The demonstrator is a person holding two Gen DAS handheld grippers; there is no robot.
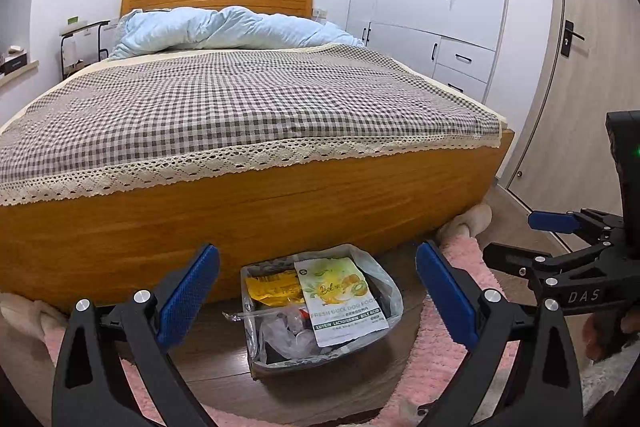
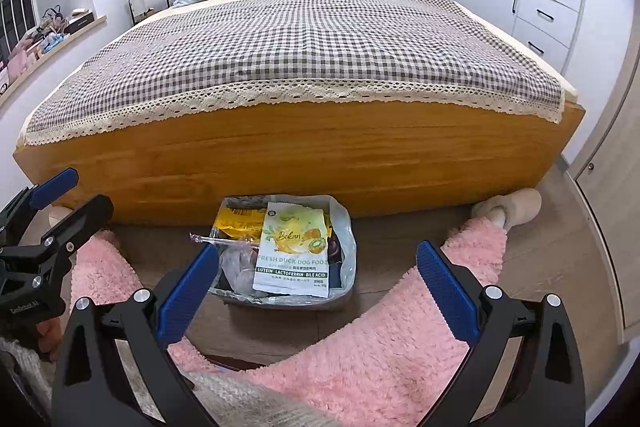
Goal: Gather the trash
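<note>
- Left gripper (image 1: 318,301): blue pads spread wide, nothing between them. It hangs above the floor, aimed at the bin.
- Right gripper (image 2: 318,293): same story, fingers wide apart and empty, pointing at the bin from slightly to the side.
- Each gripper shows at the edge of the other's view, so they sit side by side, near each other.
- Trash bin (image 2: 344,297): small, rectangular, lined with a clear plastic bag (image 2: 346,239). It stands on the wood floor right against the bed (image 2: 280,151) footboard, between the person's pink fuzzy trouser legs (image 2: 360,355).
- Contents: white dog food pouch (image 2: 294,251) lying on top, yellow wrapper (image 2: 236,221) behind it, a thin clear straw-like wrapper (image 2: 216,239) poking over the near-left rim, crumpled plastic underneath.
- Step, as I read it: approach, pre-grasp. Nothing is held yet.
- Next move likely: take the liner edges from both sides, gather them, lift the bag out.
- Risks: thin, slippery film, so pinch a bunched fold, not a single layer. The overhanging wrapper may fall out on the lift.
</note>
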